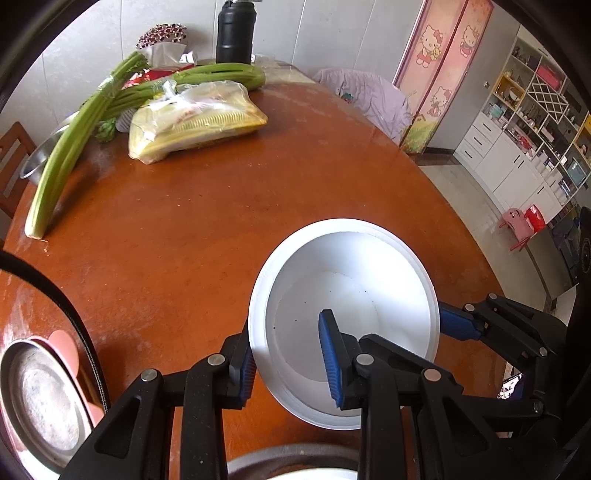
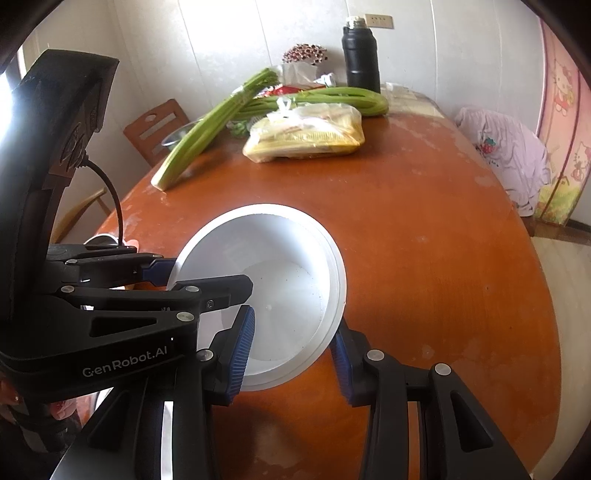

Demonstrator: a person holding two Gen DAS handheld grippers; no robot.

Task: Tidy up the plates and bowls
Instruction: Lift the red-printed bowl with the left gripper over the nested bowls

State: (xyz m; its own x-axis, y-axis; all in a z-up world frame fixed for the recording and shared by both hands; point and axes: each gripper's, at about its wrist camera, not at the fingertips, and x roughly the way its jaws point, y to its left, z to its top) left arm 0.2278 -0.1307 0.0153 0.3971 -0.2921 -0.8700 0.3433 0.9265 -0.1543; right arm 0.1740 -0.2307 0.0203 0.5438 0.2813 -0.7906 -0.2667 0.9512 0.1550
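Above the orange-brown wooden table [image 1: 192,229], near its front edge, a white bowl [image 1: 354,302] is held tilted, its opening turned up toward both cameras. Inside is plain white with a flat circular bottom; a few small dark specks on it.

Left gripper [image 1: 291,360]: clamped on the bowl's left rim. One blue ribbed pad sits outside the wall, the other inside the bowl; rim pinched between them.

Right gripper [image 2: 291,352]: grasping the opposite rim. In the right wrist view one blue pad lies inside the bowl, the other outside under the rim edge. In the left wrist view the same gripper shows at the bowl's right side, blue pad touching the rim. Both grippers hold the one bowl, on opposite sides.

Whether the bowl's base touches the table: cannot tell; the lower rim hides it.

Left of the bowl, low in the left wrist view: a metal dish [image 1: 44,402] resting on something pink, partly cut off by the lens edge. Another grey rim at the bottom edge of that view, partly hidden by the gripper.

Far side of table, well apart from the bowl: a clear plastic bag of yellow contents [image 1: 195,122], knotted at top. Just behind and left of it, long green celery stalks [image 1: 74,147], one bundle reaching toward the table's left edge. A steel basin [image 1: 40,155] lies under the stalks at the table edge. Behind: black insulated flask [image 1: 236,31], upright by the wall, and a tissue box [image 1: 166,51]

Wooden chair [image 2: 155,125] behind the table's left end. Pale purple garment [image 2: 506,155] at the right side
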